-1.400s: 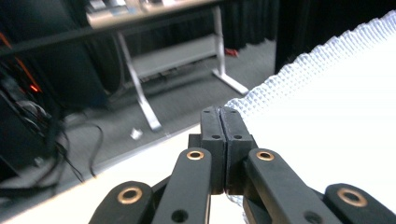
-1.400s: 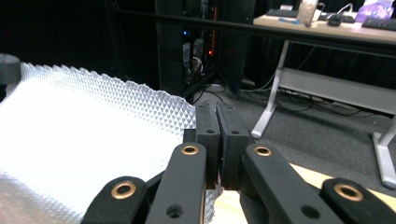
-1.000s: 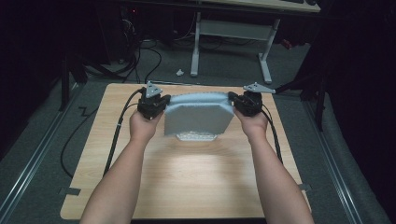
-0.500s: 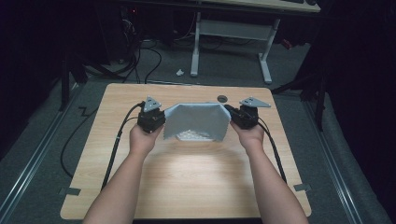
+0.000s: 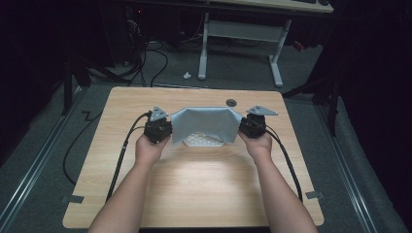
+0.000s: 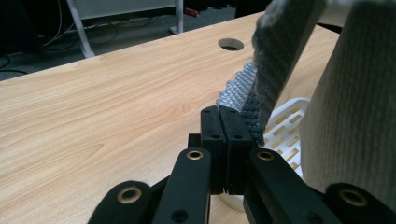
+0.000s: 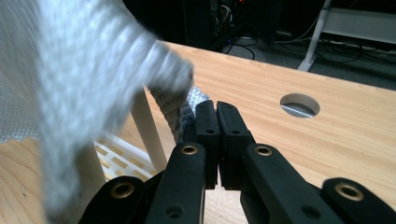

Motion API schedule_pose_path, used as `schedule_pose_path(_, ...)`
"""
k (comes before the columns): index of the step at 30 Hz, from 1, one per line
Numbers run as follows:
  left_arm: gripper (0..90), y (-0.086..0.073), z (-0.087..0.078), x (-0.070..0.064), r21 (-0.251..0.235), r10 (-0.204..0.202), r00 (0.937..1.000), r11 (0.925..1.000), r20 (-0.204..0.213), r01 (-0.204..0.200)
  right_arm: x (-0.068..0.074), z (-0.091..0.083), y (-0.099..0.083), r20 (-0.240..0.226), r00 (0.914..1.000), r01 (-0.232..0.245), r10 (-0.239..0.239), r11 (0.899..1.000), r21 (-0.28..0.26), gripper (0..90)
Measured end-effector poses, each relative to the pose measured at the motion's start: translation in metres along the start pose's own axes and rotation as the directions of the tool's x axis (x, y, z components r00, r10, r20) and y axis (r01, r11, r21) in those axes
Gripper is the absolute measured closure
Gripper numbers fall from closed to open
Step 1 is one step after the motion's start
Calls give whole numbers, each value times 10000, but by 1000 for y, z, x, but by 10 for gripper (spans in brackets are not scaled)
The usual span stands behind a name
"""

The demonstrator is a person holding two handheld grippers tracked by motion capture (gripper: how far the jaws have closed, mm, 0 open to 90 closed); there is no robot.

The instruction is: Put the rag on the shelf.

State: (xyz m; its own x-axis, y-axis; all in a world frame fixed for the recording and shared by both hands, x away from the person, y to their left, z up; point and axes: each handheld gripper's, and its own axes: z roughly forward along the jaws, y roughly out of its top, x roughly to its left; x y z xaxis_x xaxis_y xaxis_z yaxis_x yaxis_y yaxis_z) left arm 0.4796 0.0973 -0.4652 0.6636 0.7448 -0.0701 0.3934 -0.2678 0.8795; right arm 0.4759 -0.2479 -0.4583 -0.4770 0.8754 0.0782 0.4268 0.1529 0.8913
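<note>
My left gripper (image 5: 163,130) and right gripper (image 5: 247,126) each clench an end of the grey towel (image 5: 206,123) — stretched between them. It hangs over a white slotted basket (image 5: 204,141) on the wooden table (image 5: 194,189).

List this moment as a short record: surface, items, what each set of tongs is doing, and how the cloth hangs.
surface: wooden table with a round hole
cloth: grey towel, held up by two corners, stretched between the tongs
under cloth: white slotted basket on the table
left tongs: shut on a towel corner
right tongs: shut on the other corner
hands: one on each tool, forearms coming from the near edge
</note>
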Motion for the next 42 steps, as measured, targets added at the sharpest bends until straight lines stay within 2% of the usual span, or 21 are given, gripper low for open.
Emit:
schedule_pose_path(8, 888, -1, -1, -1, 67, 4, 10000, 10000, 29, -5, -4, 5, -12, 60, 9996, -267, 267, 9995, 161, 892)
schedule_pose_path(13, 883, -2, 2, 2, 93, -283, 9995, 9996, 148, 282, 0, 5, -12, 99, 9999, -109, 107, 9997, 208, 888)
schedule_pose_path(20, 854, -3, 3, 3, 258, -333, 9994, 9991, 41, 332, -1, 2, -11, 156, 9999, -43, 39, 9998, 207, 885)
schedule_pose_path(24, 739, -4, -1, 5, 75, -389, 9989, 9992, -257, 391, -2, -1, -10, 319, 9995, -37, 30, 9998, 202, 832)
schedule_pose_path(27, 672, -4, -7, 11, -133, -738, 9961, 9972, -478, 732, -4, -4, -8, 479, 9988, -66, 60, 9999, 109, 820)
schedule_pose_path(36, 665, -4, -20, 23, -191, -901, 9932, 9959, -739, 889, -12, -14, -3, 883, 9961, 11, -10, 10000, -15, 782)
schedule_pose_path(41, 666, -3, -27, 30, -194, -918, 9916, 9957, -909, 904, -20, -24, -1, 1077, 9941, -117, 127, 9999, -92, 749)
schedule_pose_path(42, 666, -3, -28, 31, -193, -911, 9912, 9958, -962, 896, -23, -28, -1, 1132, 9934, -133, 160, 9996, -253, 747)
